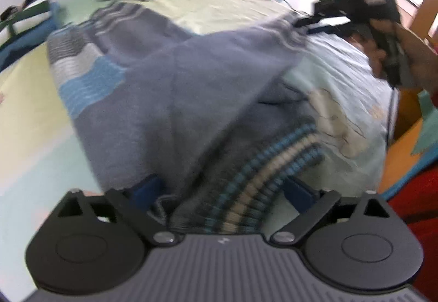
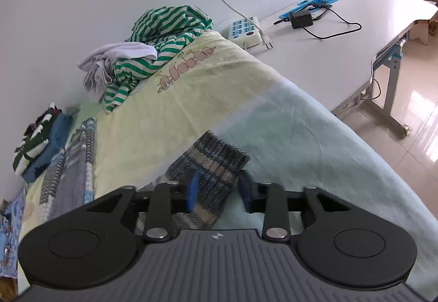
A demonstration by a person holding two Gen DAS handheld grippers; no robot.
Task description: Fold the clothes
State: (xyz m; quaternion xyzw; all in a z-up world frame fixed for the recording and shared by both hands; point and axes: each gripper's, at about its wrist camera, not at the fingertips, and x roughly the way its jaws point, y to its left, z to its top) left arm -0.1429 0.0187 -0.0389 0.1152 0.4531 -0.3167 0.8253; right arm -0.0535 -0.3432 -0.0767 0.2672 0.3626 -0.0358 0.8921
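Note:
A grey knitted sweater (image 1: 153, 88) with blue, white and tan stripes lies spread on the blanket-covered bed (image 1: 27, 99). My left gripper (image 1: 221, 189) stands open over its near edge, with the striped ribbed hem (image 1: 246, 187) bunched between the fingers and clear of the pads. One sleeve rises to the upper right, where my right gripper (image 1: 303, 24) holds its end. In the right wrist view the right gripper (image 2: 219, 189) is shut on the striped cuff (image 2: 213, 162), low over the pale blue blanket (image 2: 314, 151).
A heap of green-striped and white clothes (image 2: 164, 36) sits at the bed's far end, and a folded stack (image 2: 38, 143) lies at the left. A white desk (image 2: 369, 28) carries a power strip (image 2: 246, 28) and a charger (image 2: 301, 19). A hand (image 1: 416, 55) grips the right tool.

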